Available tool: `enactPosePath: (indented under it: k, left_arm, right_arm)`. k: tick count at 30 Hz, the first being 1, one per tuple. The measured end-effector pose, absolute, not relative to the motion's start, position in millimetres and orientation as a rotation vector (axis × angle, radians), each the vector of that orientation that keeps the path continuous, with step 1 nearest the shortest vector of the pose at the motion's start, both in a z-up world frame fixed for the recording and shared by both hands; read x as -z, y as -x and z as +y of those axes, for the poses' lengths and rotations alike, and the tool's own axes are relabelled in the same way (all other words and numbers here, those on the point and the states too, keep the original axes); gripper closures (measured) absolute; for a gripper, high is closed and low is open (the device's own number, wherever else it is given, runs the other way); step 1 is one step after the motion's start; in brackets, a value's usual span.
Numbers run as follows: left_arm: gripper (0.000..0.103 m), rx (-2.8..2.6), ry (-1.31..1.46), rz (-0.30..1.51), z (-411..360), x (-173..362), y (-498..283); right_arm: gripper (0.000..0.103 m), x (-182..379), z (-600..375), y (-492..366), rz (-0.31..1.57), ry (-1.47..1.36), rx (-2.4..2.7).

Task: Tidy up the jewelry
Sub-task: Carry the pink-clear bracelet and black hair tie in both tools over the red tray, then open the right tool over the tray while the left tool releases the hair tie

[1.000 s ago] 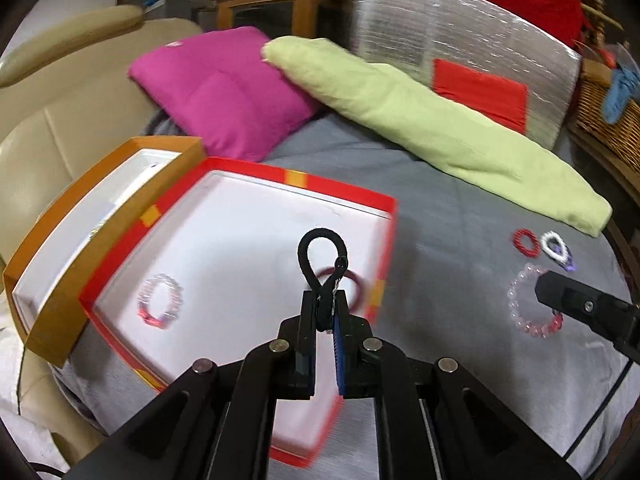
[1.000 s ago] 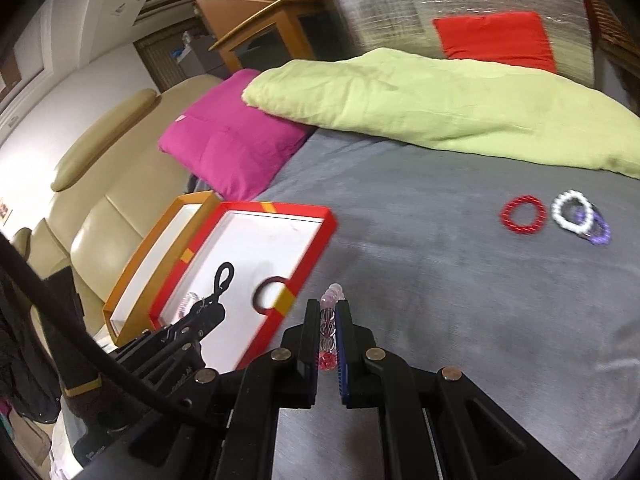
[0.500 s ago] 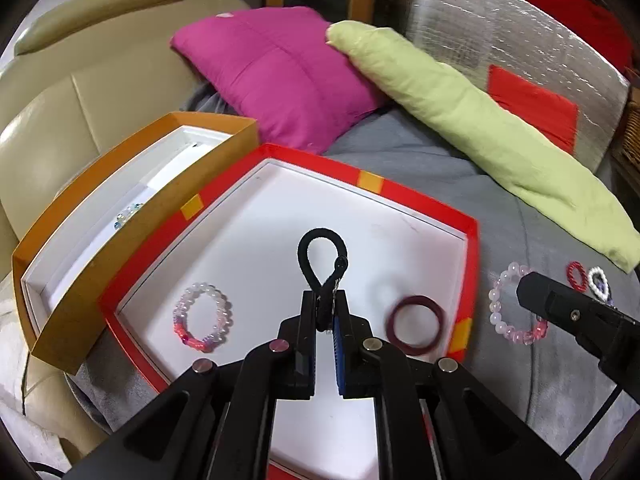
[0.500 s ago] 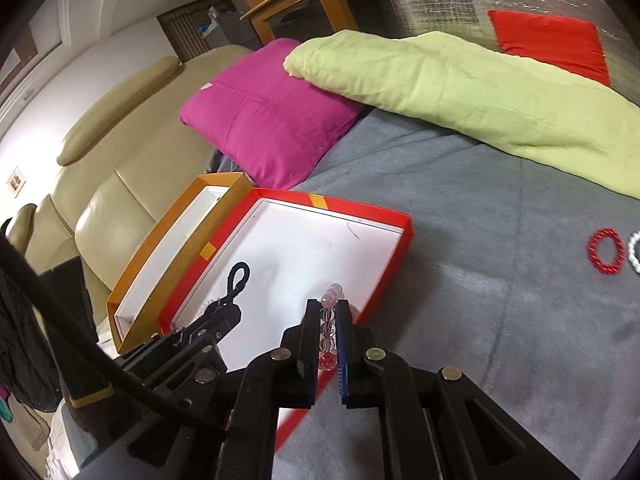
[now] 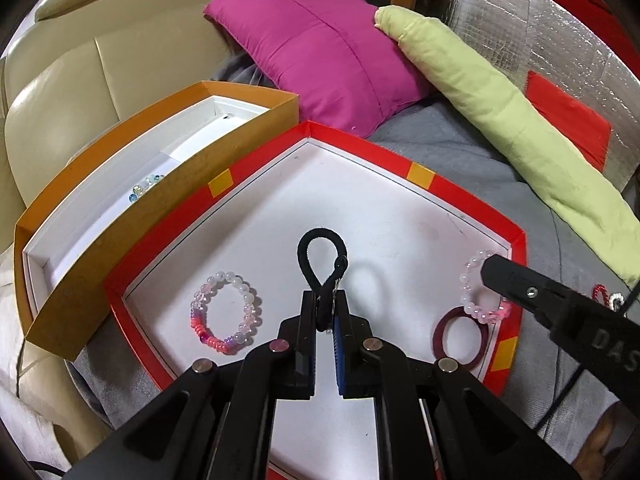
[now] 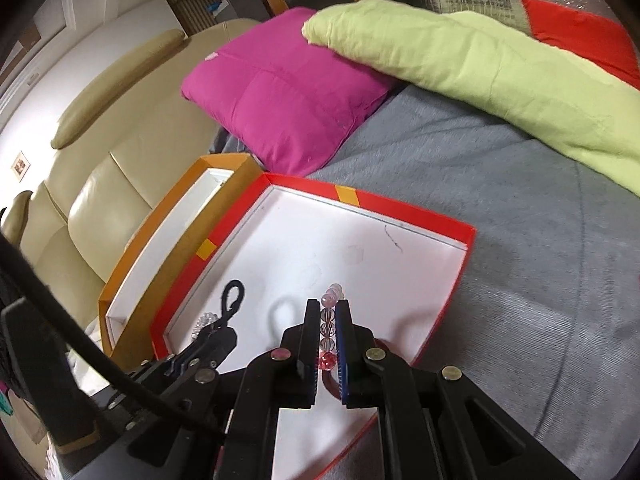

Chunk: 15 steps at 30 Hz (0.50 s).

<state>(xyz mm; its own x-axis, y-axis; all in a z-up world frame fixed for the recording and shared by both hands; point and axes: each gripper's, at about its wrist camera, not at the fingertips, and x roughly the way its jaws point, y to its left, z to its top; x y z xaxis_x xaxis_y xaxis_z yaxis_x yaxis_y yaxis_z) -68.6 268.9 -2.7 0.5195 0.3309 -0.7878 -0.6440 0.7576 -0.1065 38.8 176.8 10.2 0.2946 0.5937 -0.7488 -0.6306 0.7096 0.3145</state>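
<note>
Both loads hang over the red tray (image 5: 416,174): left hand-held gripper (image 5: 326,322) clenched on the black hair tie (image 5: 322,258), right hand-held gripper (image 6: 329,334) pinching the pale bead bracelet (image 6: 328,320). Best lowered near the floor, clear of the maroon ring (image 5: 462,338), before letting go.

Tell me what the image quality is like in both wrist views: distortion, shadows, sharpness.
Left wrist view: strong fisheye bend, dark vignette corners; the black hair tie casts a soft shadow on the red tray. Right wrist view: same bend; the clear bead bracelet in the right tongs is sharp.
</note>
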Motion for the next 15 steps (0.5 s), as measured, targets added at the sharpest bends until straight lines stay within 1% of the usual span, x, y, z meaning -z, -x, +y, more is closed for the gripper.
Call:
enactPosePath:
  k: [15]
  left_arm:
    - [0.095, -0.633, 0.416, 0.856, 272.9, 8.7, 65.5]
  right_arm:
    - [0.095, 8.3, 192.7, -57.4, 1.012, 0.062, -0.808]
